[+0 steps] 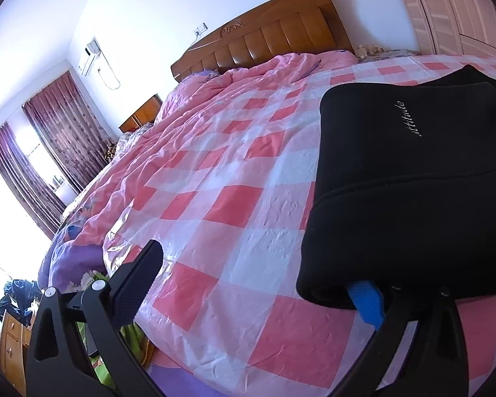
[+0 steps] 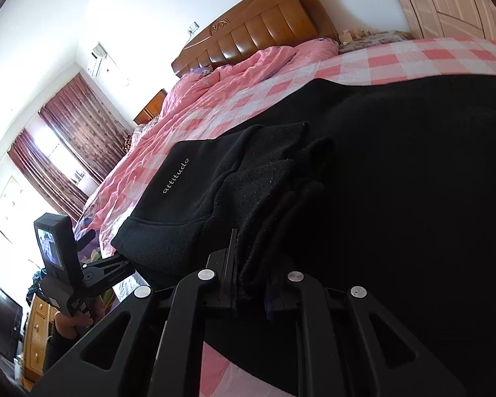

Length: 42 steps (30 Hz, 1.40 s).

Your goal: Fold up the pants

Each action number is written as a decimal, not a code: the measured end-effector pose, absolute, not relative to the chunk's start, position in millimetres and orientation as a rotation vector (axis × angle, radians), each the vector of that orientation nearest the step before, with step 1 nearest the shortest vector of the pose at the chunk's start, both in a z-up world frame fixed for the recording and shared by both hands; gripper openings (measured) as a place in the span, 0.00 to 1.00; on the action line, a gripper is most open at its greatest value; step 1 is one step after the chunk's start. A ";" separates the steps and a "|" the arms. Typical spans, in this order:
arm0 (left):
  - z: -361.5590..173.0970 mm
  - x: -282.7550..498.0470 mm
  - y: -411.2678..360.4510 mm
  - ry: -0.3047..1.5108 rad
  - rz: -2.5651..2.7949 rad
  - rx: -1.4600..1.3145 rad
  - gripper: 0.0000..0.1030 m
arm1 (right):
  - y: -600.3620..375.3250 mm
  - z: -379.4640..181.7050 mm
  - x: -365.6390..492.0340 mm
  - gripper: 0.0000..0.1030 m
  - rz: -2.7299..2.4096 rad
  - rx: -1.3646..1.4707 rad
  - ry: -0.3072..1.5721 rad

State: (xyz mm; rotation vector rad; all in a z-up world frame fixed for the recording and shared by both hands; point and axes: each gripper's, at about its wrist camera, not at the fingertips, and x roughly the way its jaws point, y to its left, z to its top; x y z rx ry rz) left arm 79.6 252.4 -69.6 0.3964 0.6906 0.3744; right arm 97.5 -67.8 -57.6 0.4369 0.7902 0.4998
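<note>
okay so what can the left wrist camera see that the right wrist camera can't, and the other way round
Left wrist view only: its own left gripper, jaws wide apart, one black finger bare over the checked cover, the blue-padded one tucked under the pants' edge.

Right wrist view only: the right gripper shut on bunched layers of the pants, and the person's hand holding the other gripper's handle, with its small camera screen.

Both: the black pants with "attitude" lettering, the pink checked cover, the wooden headboard, the curtains.
</note>
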 end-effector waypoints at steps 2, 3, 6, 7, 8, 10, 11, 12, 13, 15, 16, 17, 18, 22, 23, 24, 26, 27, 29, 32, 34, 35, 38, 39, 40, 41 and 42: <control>-69.6 78.7 253.9 0.696 0.367 0.394 0.99 | -68.9 -57.3 101.6 0.13 0.497 0.431 0.794; -69.1 78.0 255.1 0.700 0.362 0.393 0.99 | -68.9 -57.8 101.2 0.13 0.496 0.427 0.795; -68.8 70.6 258.7 0.699 0.333 0.418 0.99 | -67.2 -58.3 99.2 0.16 0.497 0.418 0.799; -68.5 67.5 260.0 0.698 0.324 0.426 0.99 | -66.1 -56.6 99.0 0.20 0.504 0.400 0.797; -67.3 62.6 263.9 0.701 0.303 0.427 0.99 | -65.2 -54.4 99.0 0.30 0.509 0.384 0.805; -62.5 53.0 275.6 0.721 0.257 0.400 0.99 | -64.5 -48.2 97.6 0.48 0.528 0.358 0.831; -59.4 48.2 281.9 0.729 0.252 0.389 0.99 | -64.9 -42.8 95.1 0.64 0.529 0.347 0.825; -54.7 42.7 288.7 0.726 0.268 0.382 0.99 | -68.0 -34.9 90.3 0.69 0.507 0.327 0.792; -44.9 35.1 298.9 0.713 0.298 0.361 0.99 | -72.8 -26.6 84.9 0.69 0.480 0.293 0.742; -20.8 25.0 319.4 0.670 0.343 0.267 0.99 | -70.1 -11.5 81.6 0.69 0.435 0.197 0.687; -9.0 22.7 323.2 0.643 0.359 0.224 0.99 | -66.0 -7.1 82.5 0.69 0.434 0.166 0.674; 4.6 23.1 325.1 0.611 0.351 0.175 0.98 | -59.8 -2.6 84.2 0.69 0.444 0.139 0.658; 17.5 26.4 321.2 0.583 0.308 0.128 0.98 | -52.7 0.6 86.5 0.69 0.457 0.121 0.647; 30.7 66.1 270.2 0.592 0.076 0.072 0.98 | -10.0 -0.7 102.3 0.69 0.505 0.008 0.660; 24.5 78.8 254.0 0.617 0.013 0.077 0.98 | -0.1 -4.4 104.5 0.69 0.497 -0.024 0.671; 13.7 91.9 238.6 0.650 -0.029 0.088 0.98 | 7.4 -9.3 105.8 0.69 0.490 -0.056 0.680; -9.9 108.5 221.0 0.703 -0.046 0.108 0.98 | 16.3 -23.3 105.6 0.69 0.465 -0.135 0.712; -25.3 114.2 217.6 0.728 -0.053 0.109 0.98 | 19.1 -33.2 105.6 0.69 0.446 -0.191 0.727; -47.2 122.9 216.9 0.774 -0.019 0.131 0.98 | 16.4 -44.2 101.7 0.70 0.456 -0.219 0.724; -70.3 129.9 231.1 0.819 -0.022 0.101 0.99 | 14.4 -47.3 101.4 0.71 0.459 -0.198 0.735; -66.9 135.0 239.2 0.858 -0.019 0.058 0.99 | 13.4 -46.4 101.5 0.71 0.466 -0.202 0.751; -57.0 135.1 238.2 0.847 0.016 0.081 0.98 | 11.4 -45.7 102.1 0.72 0.472 -0.189 0.758; -2.7 141.6 231.2 0.733 -0.049 0.035 0.98 | 4.6 -47.2 106.0 0.74 0.492 -0.127 0.775; 12.2 151.9 227.9 0.709 -0.090 -0.006 0.98 | 5.0 -48.0 106.3 0.76 0.491 -0.122 0.773; 20.0 161.3 221.9 0.699 -0.091 -0.006 0.98 | 7.0 -49.2 105.1 0.77 0.487 -0.129 0.768; 23.8 177.8 212.9 0.695 -0.084 0.020 0.98 | 9.6 -49.7 104.1 0.77 0.481 -0.141 0.763; 19.3 197.4 204.0 0.719 -0.079 0.051 0.98 | 11.4 -50.1 102.6 0.77 0.475 -0.152 0.758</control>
